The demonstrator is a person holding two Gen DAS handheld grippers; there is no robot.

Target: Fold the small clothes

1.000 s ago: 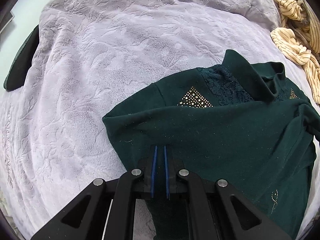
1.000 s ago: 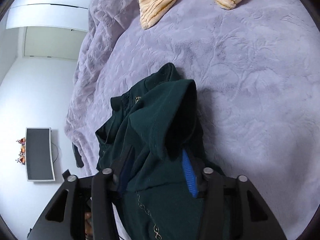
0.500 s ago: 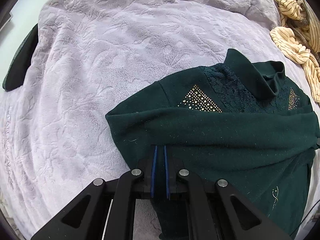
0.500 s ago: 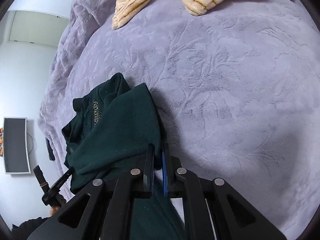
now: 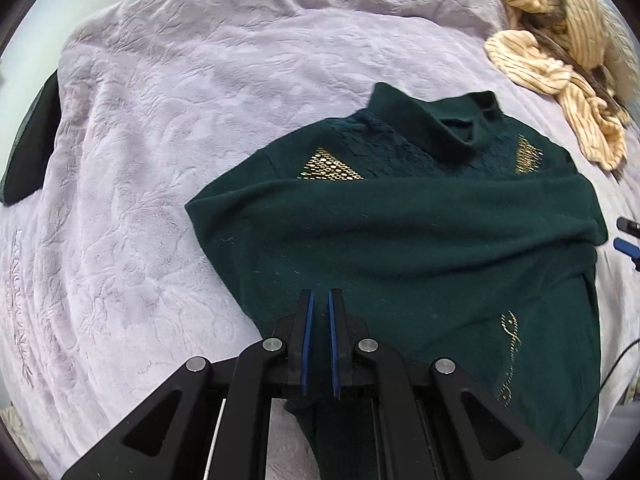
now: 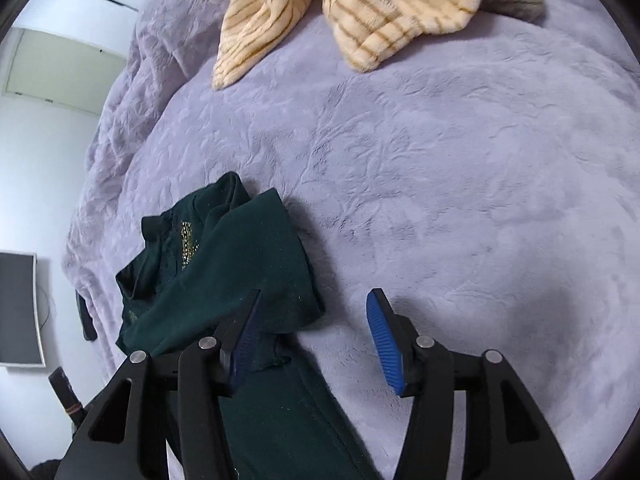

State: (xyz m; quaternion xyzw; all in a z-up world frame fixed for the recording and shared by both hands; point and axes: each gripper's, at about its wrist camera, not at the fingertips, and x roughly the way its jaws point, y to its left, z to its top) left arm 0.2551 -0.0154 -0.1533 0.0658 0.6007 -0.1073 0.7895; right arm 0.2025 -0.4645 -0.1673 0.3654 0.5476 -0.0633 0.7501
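A dark green top (image 5: 420,248) with gold studs and a collar lies on the lilac blanket (image 5: 168,128), a sleeve folded across its chest. My left gripper (image 5: 319,300) is shut, its blue pads nearly together, pinching the green top's near edge. In the right wrist view the green top (image 6: 224,280) lies at the lower left. My right gripper (image 6: 316,320) is open and empty over the sleeve's end and the blanket (image 6: 460,200); its left finger (image 6: 244,332) sits over the cloth.
A cream striped garment (image 5: 560,40) lies crumpled at the far right of the bed, also in the right wrist view (image 6: 340,12). A dark item (image 5: 28,148) sits at the bed's left edge. A monitor (image 6: 18,308) and white wall are beyond the bed.
My right gripper carried the sleeve across the top, laid it down, then opened and let go. The left gripper stayed shut on the top's edge.
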